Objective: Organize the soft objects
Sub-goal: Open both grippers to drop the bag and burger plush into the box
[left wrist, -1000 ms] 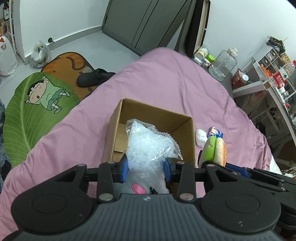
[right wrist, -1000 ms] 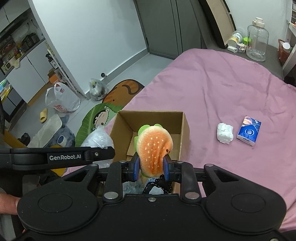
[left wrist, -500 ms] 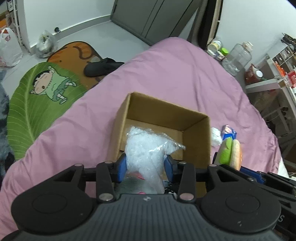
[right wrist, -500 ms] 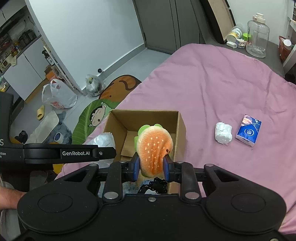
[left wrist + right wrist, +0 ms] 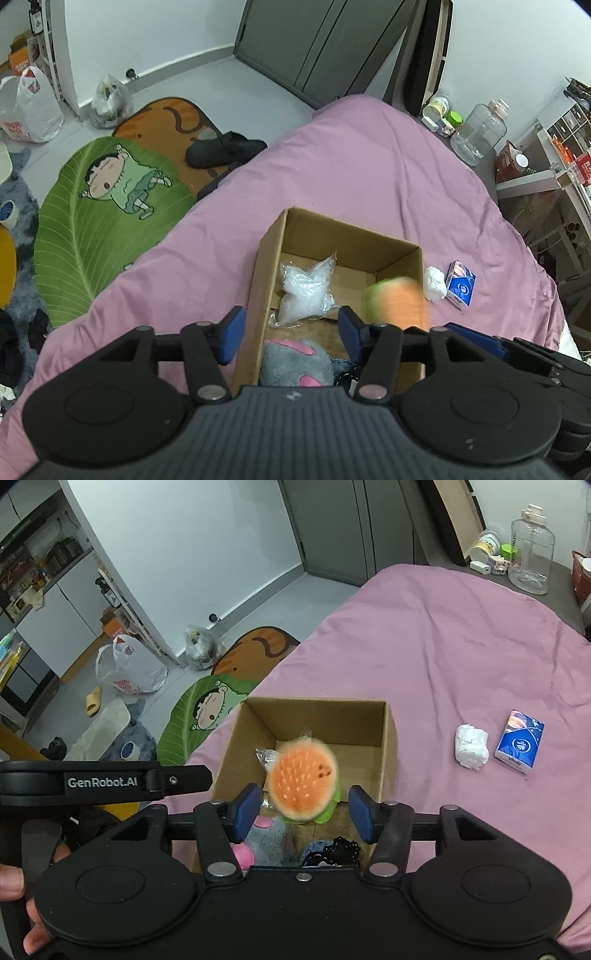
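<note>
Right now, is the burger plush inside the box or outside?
Inside. The burger plush, blurred, is free of the opening right gripper, within the cardboard box walls.

I am working in a home bedroom. A bed with a pink sheet [image 5: 461, 657] fills the view, with cartoon floor mats [image 5: 92, 221], a dark wardrobe [image 5: 317, 48] and cluttered shelves [image 5: 565, 147] around it.

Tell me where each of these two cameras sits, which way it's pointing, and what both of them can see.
Left wrist: sits on the left gripper, aimed down its jaws, now opening, into the cardboard box at a bubble-wrap bag lying free; the right gripper's fingers show alongside.
Right wrist: sits on the right gripper, its jaws opening around a blurred burger plush over the box; the left gripper's arm and a hand show.
Shared: box, plush, white wad, tissue pack, pink bed.
</note>
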Demonstrator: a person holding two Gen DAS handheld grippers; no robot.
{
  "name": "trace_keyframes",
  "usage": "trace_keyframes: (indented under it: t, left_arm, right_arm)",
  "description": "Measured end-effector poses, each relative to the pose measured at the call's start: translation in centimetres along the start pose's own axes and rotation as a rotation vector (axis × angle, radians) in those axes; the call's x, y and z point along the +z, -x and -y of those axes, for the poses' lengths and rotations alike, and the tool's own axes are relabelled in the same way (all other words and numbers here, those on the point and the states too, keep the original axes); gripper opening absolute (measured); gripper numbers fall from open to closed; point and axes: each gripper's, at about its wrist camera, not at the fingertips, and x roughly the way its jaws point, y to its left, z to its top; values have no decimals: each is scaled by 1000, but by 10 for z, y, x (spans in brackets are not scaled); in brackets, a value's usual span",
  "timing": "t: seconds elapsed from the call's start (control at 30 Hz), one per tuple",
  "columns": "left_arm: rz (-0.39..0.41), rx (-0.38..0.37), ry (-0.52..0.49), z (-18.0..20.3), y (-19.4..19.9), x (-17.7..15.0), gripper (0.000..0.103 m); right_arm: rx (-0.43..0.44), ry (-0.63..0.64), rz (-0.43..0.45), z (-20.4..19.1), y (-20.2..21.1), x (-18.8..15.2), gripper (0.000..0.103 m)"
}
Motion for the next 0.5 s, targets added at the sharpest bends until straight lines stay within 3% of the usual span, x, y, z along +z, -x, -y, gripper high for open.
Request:
trace_keyframes:
  t: [0.17,0.23,0.33,0.5]
  left_arm:
    - [9,2,-20,7,9,-3,77]
    - [15,1,-30,12,13,-5,81]
    - [26,-2,-42,16,20,-8,83]
    - [40,-1,-56,24,29,-14,84]
  right_arm:
    - [-7,-16,9,7,12,-2,53]
    - [-19,-21,22,10,18,-3,62]
    - [-53,-28,46,15,27,-6,76]
    - [-82,-37,67,24,39,-11,81]
